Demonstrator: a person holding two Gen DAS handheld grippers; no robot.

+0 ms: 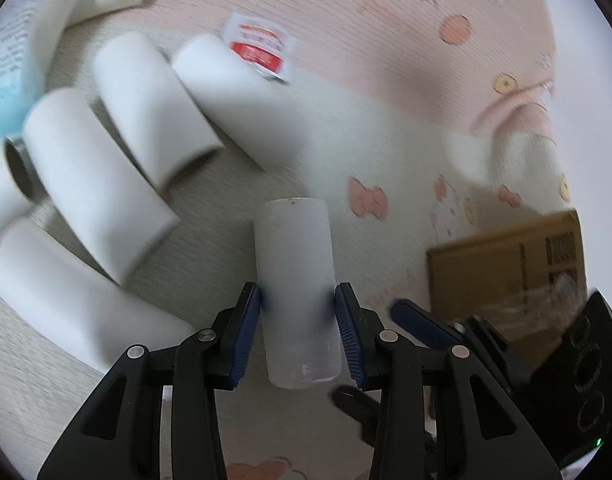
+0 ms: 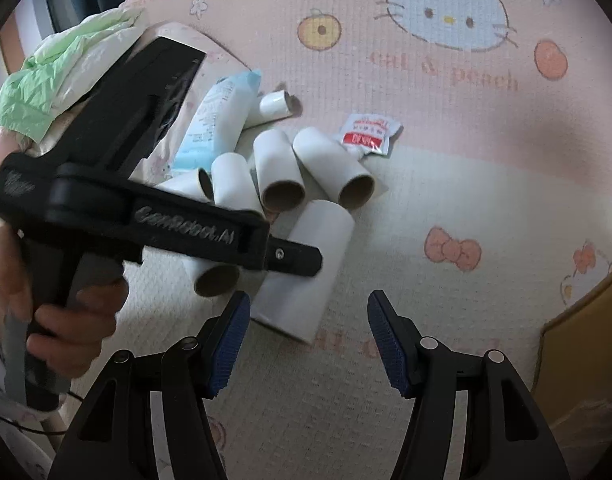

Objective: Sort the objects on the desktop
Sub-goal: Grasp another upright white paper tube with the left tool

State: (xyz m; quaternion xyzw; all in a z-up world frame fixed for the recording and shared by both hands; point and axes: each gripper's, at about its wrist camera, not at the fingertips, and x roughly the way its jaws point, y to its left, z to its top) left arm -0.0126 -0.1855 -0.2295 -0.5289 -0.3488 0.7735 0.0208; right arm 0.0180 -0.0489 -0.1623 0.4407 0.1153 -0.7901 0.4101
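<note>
My left gripper [image 1: 298,304] is shut on a white cardboard tube [image 1: 296,280] and holds it lengthwise between its blue pads. Several more white tubes [image 1: 154,104] lie in a pile to its left. In the right wrist view the left gripper [image 2: 294,258] reaches in from the left over the held tube [image 2: 306,268]. My right gripper [image 2: 309,340] is open and empty just in front of that tube. A red-and-white sachet [image 2: 368,136] and a blue-and-white squeeze tube [image 2: 218,120] lie by the pile.
Everything lies on a pink cartoon-cat mat [image 2: 446,184]. A brown cardboard box [image 1: 506,280] stands at the right, its edge also showing in the right wrist view [image 2: 586,344]. A crumpled green-and-white bag [image 2: 62,80] sits at the far left.
</note>
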